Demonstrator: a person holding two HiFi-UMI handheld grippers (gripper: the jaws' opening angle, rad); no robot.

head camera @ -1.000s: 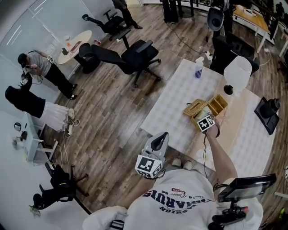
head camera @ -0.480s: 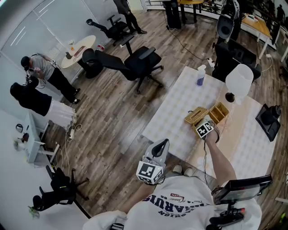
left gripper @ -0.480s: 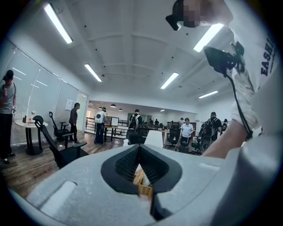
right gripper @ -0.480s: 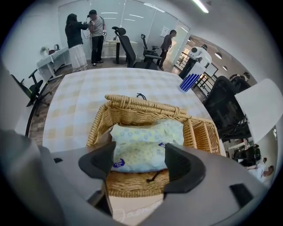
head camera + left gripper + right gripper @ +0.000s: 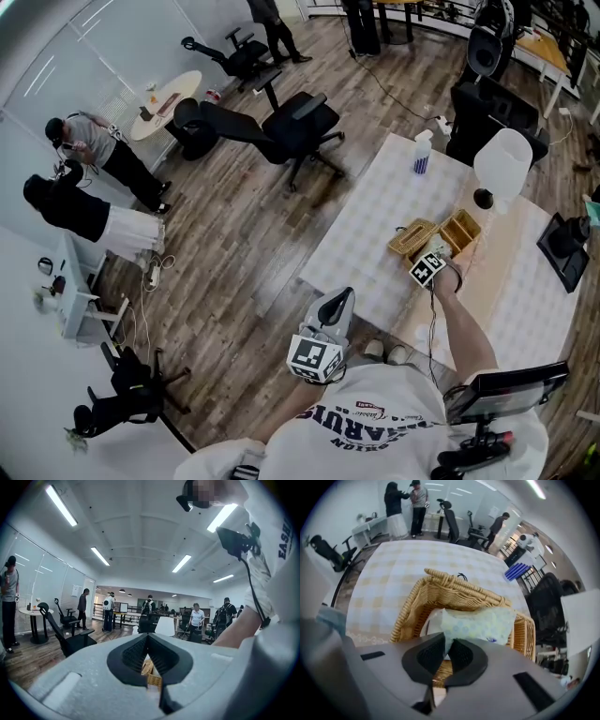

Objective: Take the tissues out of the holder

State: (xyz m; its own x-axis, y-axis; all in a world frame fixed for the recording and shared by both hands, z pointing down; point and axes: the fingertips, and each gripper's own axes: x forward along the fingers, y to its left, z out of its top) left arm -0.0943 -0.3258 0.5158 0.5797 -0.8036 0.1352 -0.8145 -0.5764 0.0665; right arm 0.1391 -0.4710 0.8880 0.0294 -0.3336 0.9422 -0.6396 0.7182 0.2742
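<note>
Pinching tissue pack (image 5: 480,623), right claw (image 5: 447,643) just closed; pack bottom hidden in holder (image 5: 410,609); left claw (image 5: 147,638) closed.

Left gripper (image 5: 330,319): held low by the torso, short of the near edge of the table (image 5: 366,234), pointing about level; jaws together.
Right arm (image 5: 461,328): stretched forward over the table, forearm bare.
Right gripper (image 5: 431,261): tilted steeply down; jaws have just closed and pinch the tissue pack (image 5: 480,623) at its lower edge.
</note>
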